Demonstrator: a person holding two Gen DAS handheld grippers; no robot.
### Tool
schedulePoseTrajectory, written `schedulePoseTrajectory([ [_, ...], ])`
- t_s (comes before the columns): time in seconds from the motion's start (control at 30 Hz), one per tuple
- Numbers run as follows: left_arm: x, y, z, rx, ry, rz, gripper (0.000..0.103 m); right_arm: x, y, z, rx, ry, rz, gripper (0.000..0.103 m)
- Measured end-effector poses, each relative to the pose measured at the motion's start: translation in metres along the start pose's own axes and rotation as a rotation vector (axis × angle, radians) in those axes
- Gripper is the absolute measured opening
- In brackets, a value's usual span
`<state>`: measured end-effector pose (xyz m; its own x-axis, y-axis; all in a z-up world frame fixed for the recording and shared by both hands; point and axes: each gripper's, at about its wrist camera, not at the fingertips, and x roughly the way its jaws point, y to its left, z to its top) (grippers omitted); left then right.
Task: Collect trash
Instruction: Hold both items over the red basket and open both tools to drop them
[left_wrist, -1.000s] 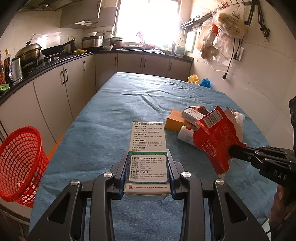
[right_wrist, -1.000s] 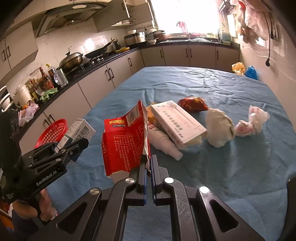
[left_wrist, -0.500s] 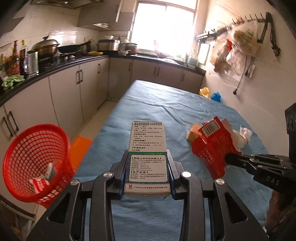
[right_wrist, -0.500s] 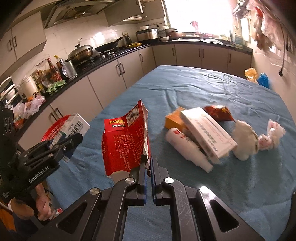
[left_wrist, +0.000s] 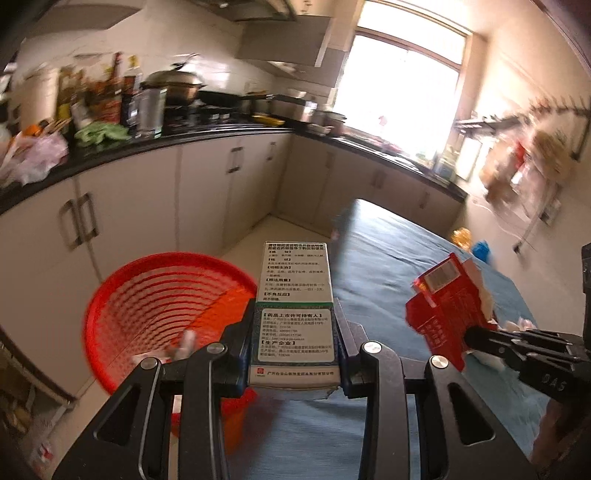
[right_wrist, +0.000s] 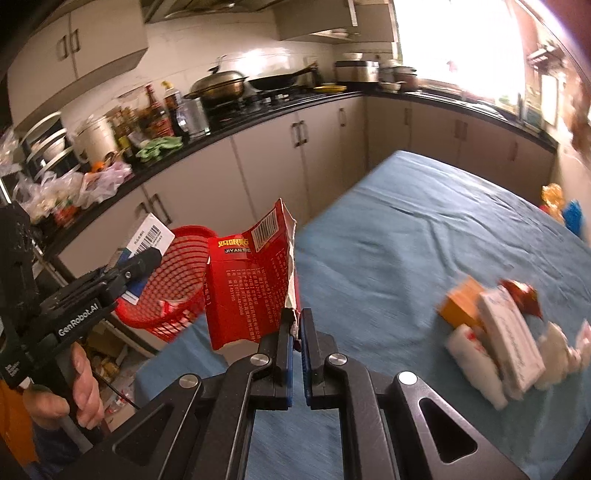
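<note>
My left gripper is shut on a white and green medicine box, which sticks out forward past the table's left edge, just right of the red mesh basket. Bits of wrapper lie inside the basket. My right gripper is shut on the torn edge of a flattened red carton, held upright over the blue tablecloth near its left edge. In the right wrist view the left gripper with its box hangs in front of the basket.
More trash lies in a heap on the cloth: an orange box, a white carton, a white bottle, a red wrapper and crumpled tissues. Cabinets and a cluttered counter line the left side. A hand holds the left tool.
Both grippers have swung left toward the red basket, each still holding its item. The basket now fills the lower left of the left wrist view, and the heap has slid to the right.
</note>
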<state>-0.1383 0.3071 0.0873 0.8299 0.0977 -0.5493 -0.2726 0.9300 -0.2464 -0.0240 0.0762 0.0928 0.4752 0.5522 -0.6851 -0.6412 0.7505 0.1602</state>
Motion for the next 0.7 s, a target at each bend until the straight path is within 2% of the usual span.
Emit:
schedulePoseTrajectory([
  [0.37, 0.012, 0.073, -0.006, -0.114, 0.041, 0.092, 0.034, 0.057, 0.064, 0.04, -0.041, 0.047, 0.083, 0.005],
  [0.7, 0.023, 0.092, -0.01, -0.149, 0.062, 0.116, 0.034, 0.109, 0.096, 0.049, -0.063, 0.127, 0.115, 0.006],
])
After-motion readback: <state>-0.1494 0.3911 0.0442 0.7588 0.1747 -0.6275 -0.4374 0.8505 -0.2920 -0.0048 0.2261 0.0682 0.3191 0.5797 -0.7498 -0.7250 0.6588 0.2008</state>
